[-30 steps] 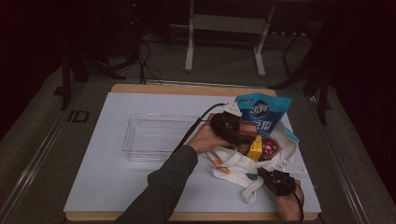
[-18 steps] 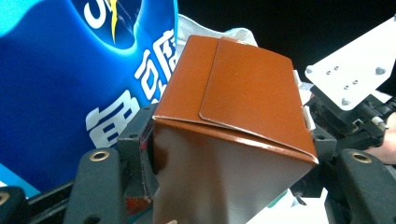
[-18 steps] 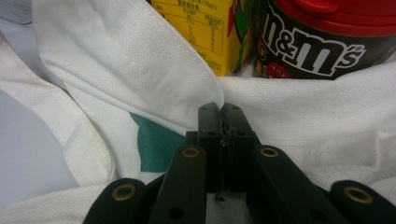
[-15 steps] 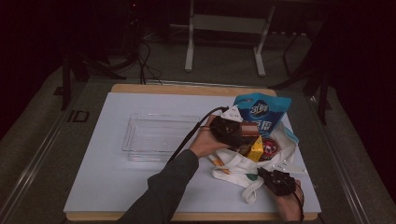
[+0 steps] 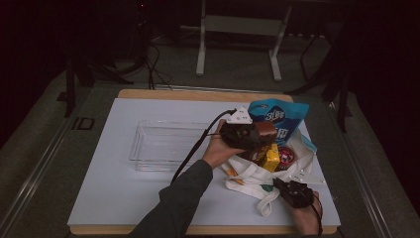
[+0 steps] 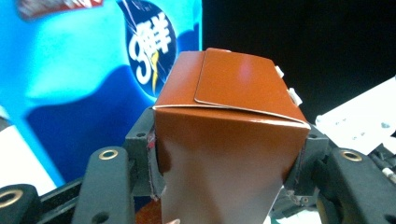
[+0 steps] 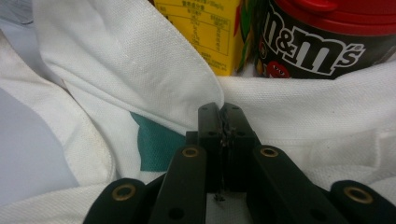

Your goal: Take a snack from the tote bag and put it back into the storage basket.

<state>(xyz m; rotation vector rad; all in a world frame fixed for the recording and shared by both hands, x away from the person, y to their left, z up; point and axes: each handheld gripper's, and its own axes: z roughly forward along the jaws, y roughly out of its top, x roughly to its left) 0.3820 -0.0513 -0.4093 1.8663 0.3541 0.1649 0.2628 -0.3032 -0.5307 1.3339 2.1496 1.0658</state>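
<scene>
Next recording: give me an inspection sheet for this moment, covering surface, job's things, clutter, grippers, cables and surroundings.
Surface: white mat on a wooden table top.
Job's things: brown carton; white tote bag lying open with a yellow carton and a red-lidded M&M's tub in it; blue snack bag behind; clear tray at mat centre, nothing seen in it.
Clutter: nothing seen.
Grippers: left gripper has just been closing, pads on both sides of the brown carton above the bag; right gripper shut on the bag's fabric.
Cables: black cable trails from the left gripper across the tray.
Surroundings: dark; grey floor, metal stand behind the table.
</scene>
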